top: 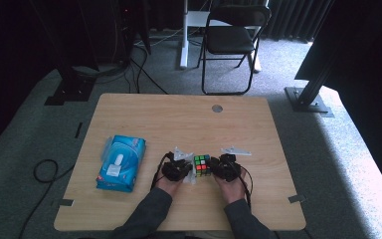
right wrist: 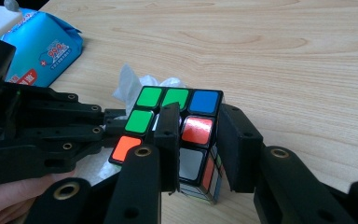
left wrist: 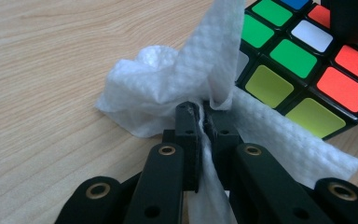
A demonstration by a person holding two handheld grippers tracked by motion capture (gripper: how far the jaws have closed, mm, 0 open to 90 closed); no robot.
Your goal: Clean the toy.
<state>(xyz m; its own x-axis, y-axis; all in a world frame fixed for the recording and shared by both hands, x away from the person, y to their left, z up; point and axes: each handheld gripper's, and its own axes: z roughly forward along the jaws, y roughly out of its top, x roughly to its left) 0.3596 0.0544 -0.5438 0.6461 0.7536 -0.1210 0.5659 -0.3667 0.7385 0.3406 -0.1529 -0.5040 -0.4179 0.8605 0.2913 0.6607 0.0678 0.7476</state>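
Left gripper view gives the best look at what I've got going on: my left gripper (left wrist: 204, 122) has its jaws pinched tight on a white wet wipe (left wrist: 177, 79), which bunches up ahead of the tips and drapes off to both sides on the wooden table (left wrist: 42, 70). The Rubik's cube (left wrist: 303, 60) sits just past the wipe, up and to the right of the jaws in that view, with a fold of the wipe already lying against its near face.

Over in the right gripper view, my right gripper (right wrist: 200, 140) is clamped on the cube (right wrist: 177, 116), one jaw across the top face and the other down the side, so it looks pinned pretty well. From the high view the cube (top: 202, 165) is right between my two hands, left gripper (top: 179, 167) on one side, right gripper (top: 225, 167) on the other, all basically touching. The blue wipes pack (top: 121, 163) is off to the left, well apart from the action.

So the bit that matters, I reckon: the cube lies to the right of my left tool, and the left hand is the one carrying the wipe, so wiping means sweeping it across toward the right hand while that one holds steady. Main risk is probably the wipe snagging on a cube edge.
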